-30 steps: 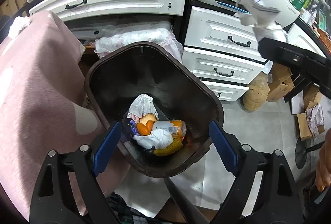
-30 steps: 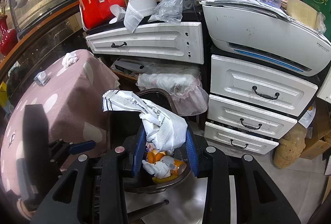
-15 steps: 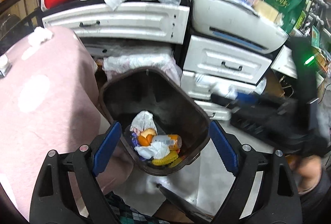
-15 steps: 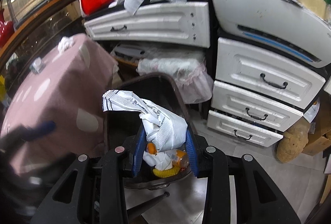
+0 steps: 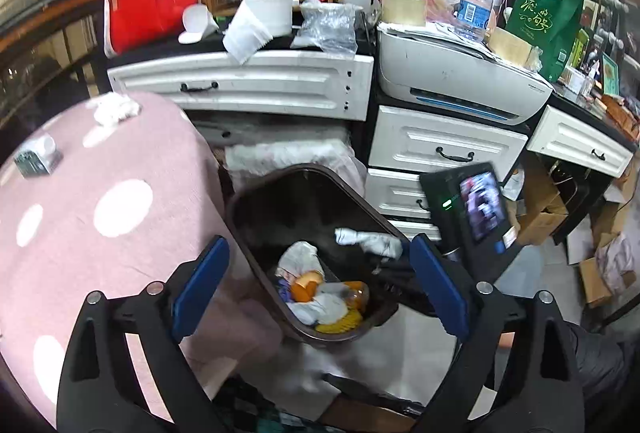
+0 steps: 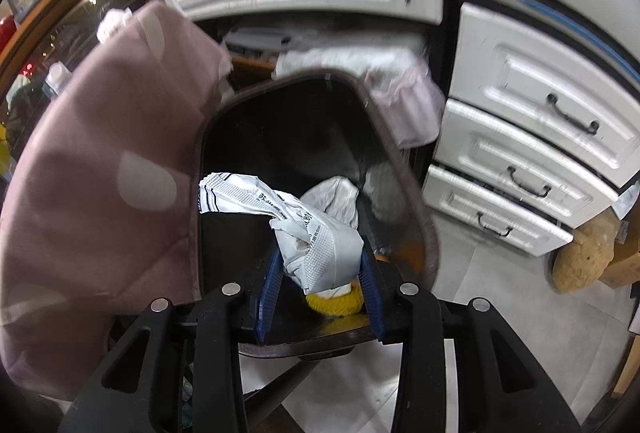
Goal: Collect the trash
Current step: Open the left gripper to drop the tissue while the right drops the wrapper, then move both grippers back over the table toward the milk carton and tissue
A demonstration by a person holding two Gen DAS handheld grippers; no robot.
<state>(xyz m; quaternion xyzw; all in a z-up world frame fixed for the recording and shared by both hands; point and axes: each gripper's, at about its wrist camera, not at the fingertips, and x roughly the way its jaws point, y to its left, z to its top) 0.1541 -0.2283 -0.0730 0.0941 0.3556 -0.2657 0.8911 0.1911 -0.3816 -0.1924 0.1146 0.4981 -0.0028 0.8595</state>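
Crumpled wrapper [image 6: 316,233], long axis running up-left from the pads, free end over the bin [image 6: 424,217]. Right gripper [image 6: 320,289] clamped on its lower end; left gripper [image 5: 320,297] apart, empty.

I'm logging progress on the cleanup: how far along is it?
Done: the brown bin already holds peel, a bottle and tissues. In hand: the right claw grips a crumpled white wrapper over the bin's opening, not yet dropped. Left: a tissue wad and small items on the pink cloth; the left claw is open, empty.
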